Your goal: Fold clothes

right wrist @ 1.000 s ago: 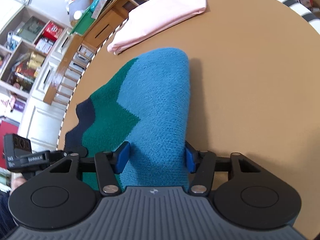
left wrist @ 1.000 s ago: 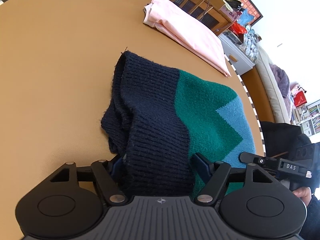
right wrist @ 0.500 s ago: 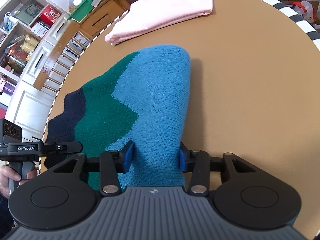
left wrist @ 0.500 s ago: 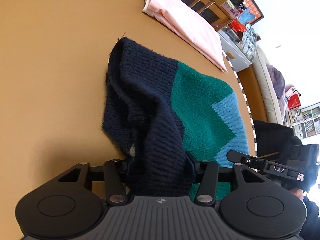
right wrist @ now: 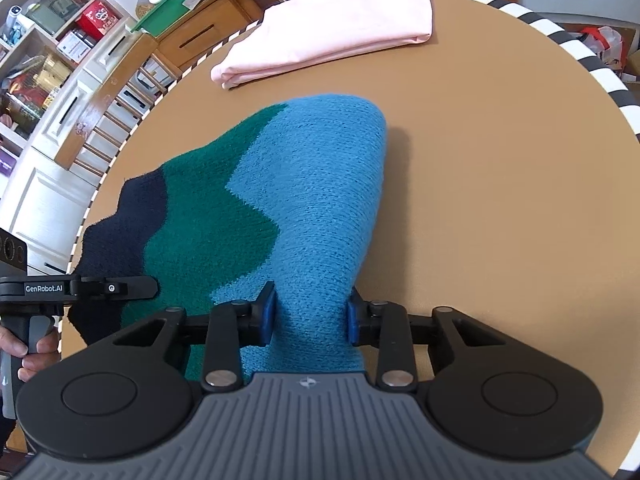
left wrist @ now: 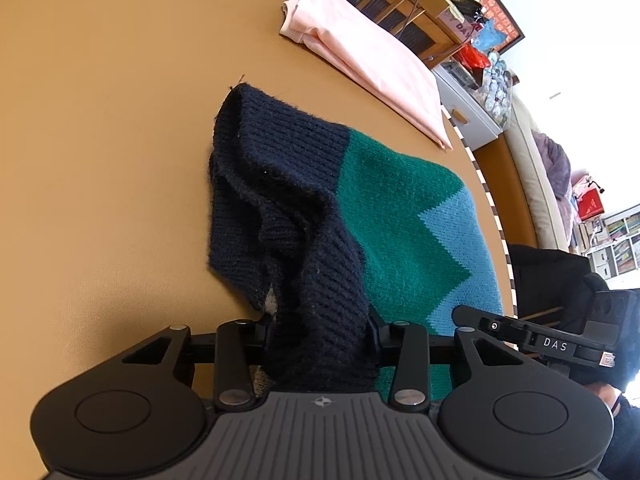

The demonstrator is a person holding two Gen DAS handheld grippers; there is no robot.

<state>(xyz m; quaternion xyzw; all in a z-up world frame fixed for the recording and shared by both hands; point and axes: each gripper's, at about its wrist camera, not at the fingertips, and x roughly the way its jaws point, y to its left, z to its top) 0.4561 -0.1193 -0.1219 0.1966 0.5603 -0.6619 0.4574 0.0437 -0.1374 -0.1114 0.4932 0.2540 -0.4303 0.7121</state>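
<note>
A knit sweater in navy, green and light blue (left wrist: 384, 216) lies on the round tan table (left wrist: 104, 128). My left gripper (left wrist: 320, 328) is shut on the bunched navy end, which rises off the table between the fingers. My right gripper (right wrist: 308, 312) is shut on the light-blue end (right wrist: 320, 200) and holds it slightly raised. The right gripper also shows at the right edge of the left wrist view (left wrist: 532, 332), and the left gripper at the left edge of the right wrist view (right wrist: 80, 288). The fingertips are hidden in the fabric.
A folded pink garment (left wrist: 360, 52) lies at the far side of the table, also in the right wrist view (right wrist: 332, 44). Past the table's striped rim (right wrist: 592, 64) stand wooden cabinets, shelves and a couch.
Both grippers have closed tighter on the sweater ends. The navy end has bunched up and lifted in the left gripper. The blue end has risen slightly.
</note>
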